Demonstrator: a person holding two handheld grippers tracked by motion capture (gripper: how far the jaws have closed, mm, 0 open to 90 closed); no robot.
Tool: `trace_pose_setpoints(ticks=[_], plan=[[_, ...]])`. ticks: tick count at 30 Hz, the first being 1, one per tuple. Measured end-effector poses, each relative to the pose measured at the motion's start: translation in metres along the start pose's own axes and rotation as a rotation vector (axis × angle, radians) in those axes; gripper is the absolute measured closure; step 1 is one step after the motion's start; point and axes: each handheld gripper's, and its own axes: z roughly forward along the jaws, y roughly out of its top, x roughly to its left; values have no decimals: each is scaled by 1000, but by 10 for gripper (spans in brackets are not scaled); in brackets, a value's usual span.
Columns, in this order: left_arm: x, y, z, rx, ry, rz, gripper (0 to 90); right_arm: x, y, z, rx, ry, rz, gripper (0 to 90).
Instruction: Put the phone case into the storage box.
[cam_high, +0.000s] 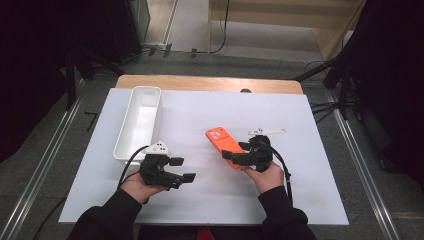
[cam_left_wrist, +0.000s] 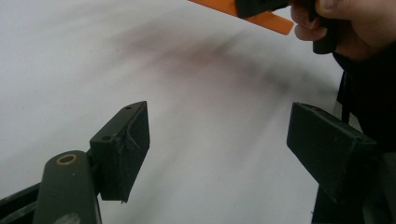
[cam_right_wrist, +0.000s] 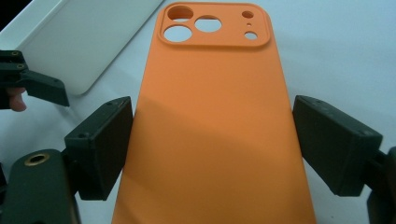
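Two hand-held grippers at a white table (cam_high: 300, 200). The right gripper (cam_high: 239, 156) straddles the near end of an orange phone case (cam_high: 223, 142), which sits right of centre on the table with its camera cut-outs pointing away from the person. In the right gripper view, the case (cam_right_wrist: 210, 130) runs lengthwise between the two black jaws, which flank its long edges; the left jaw meets the edge, while contact on the right side cannot be told for certain, so the grip reads as closed across the case's width or very nearly so. Taking the case by its narrow dimension suits the jaw span and leaves the flat back free.

The left gripper (cam_high: 182, 169) hovers to the left, its jaws standing wide with nothing between them; the left gripper view shows bare table beneath and the case's corner (cam_left_wrist: 271, 21) farther off. It is probably waiting to assist.

A white tray (cam_high: 140, 92) lies lengthwise along the table's left side, within reach of either hand, a likely destination. A small white strip (cam_high: 267, 132) rests just beyond the right gripper.
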Motion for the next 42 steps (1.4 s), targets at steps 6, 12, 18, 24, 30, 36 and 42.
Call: trace_pose_setpoints(ticks=[6,12,18,24,30,36,42], plan=[[3,7,6,-3,4,-6,220,-2,-3,-6,-13,-3,9,143],[5,16,10,6,8,-6,254,-5,-7,-10,-20,-1,24,142],[7,27,14,13,5,-15,252,-6,-9,-14,-35,-7,28,142],[11,38,18,10,8,2,252,-8,-13,-17,-47,-11,37,142],[16,47,21,8,6,-31,252,-9,-16,-20,-58,-23,44,142],[19,56,26,4,44,-28,254,-9,-18,-20,-76,-38,49,142],[21,65,30,6,37,-57,255,-9,-18,-18,-100,-46,62,142]])
